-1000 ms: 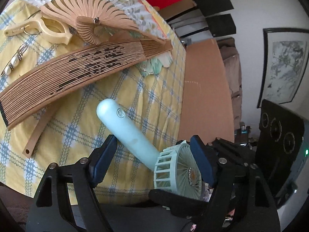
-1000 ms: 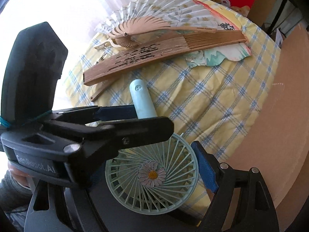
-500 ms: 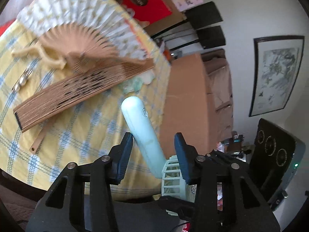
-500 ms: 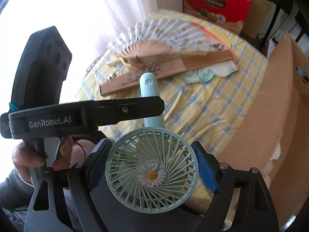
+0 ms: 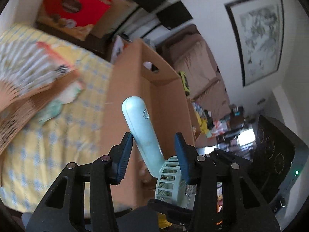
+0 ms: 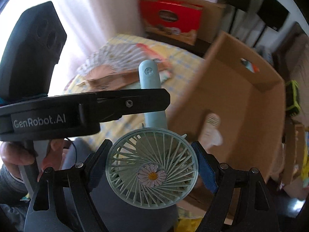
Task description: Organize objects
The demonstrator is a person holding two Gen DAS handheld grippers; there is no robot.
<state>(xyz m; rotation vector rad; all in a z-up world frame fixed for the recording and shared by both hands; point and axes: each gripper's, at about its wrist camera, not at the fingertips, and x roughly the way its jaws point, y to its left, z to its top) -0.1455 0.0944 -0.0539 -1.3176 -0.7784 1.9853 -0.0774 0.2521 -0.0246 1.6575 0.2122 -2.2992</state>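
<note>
A mint green handheld fan is held in the air by both grippers. My left gripper (image 5: 154, 150) is shut on the fan's handle (image 5: 141, 127). My right gripper (image 6: 152, 164) is shut on the round fan head (image 6: 152, 166), which has a daisy at its centre. The handle (image 6: 149, 77) sticks up past the left gripper's arm (image 6: 87, 108) in the right wrist view. An open cardboard box (image 6: 241, 100) stands just right of the fan; it also shows in the left wrist view (image 5: 135, 89).
A table with a yellow checked cloth (image 5: 48, 135) holds folding fans (image 5: 23, 77), blurred. A red box (image 6: 170, 17) stands behind the table. A sofa (image 5: 197, 61) and clutter lie beyond the cardboard box.
Both grippers have lifted the fan off the table and carried it right, toward the cardboard box. The table has dropped away to the left. The grip on handle and head is unchanged.
</note>
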